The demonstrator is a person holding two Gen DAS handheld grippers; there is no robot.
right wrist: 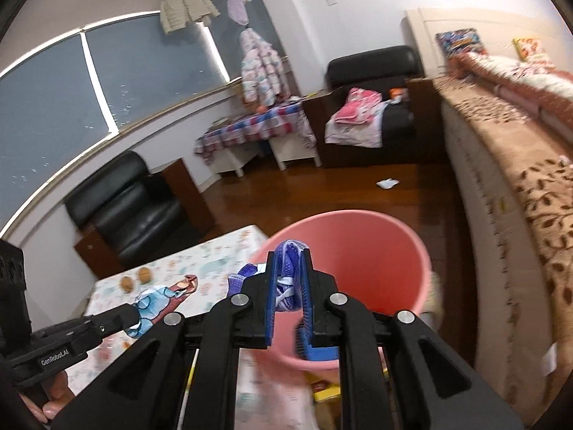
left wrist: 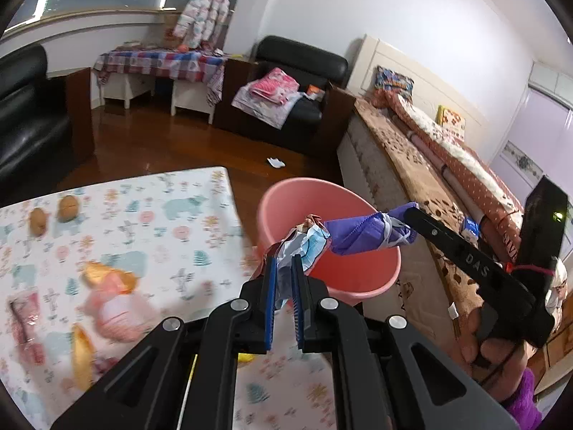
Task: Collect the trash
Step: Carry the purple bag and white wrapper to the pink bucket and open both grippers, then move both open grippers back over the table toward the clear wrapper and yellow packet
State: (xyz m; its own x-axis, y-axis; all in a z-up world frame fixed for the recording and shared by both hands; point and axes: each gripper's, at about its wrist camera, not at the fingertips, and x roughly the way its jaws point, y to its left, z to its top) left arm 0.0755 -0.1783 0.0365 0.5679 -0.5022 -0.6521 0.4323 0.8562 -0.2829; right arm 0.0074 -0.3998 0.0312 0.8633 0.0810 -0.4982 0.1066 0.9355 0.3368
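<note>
The left gripper (left wrist: 284, 268) pinches a crumpled blue wrapper (left wrist: 304, 245) over the pink bin (left wrist: 358, 286); the right gripper (right wrist: 289, 265) clamps a purple wrapper (left wrist: 365, 231), lying roughly level, left to right.

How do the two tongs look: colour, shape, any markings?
Both tongs are black plastic with silver round bolts and two flat fingers lined with blue ribbed pads. The left tongs bear white "GenRoboLAI" lettering on the side, seen from the right wrist. The right tongs show the letters "DAS" and a small green light.
</note>
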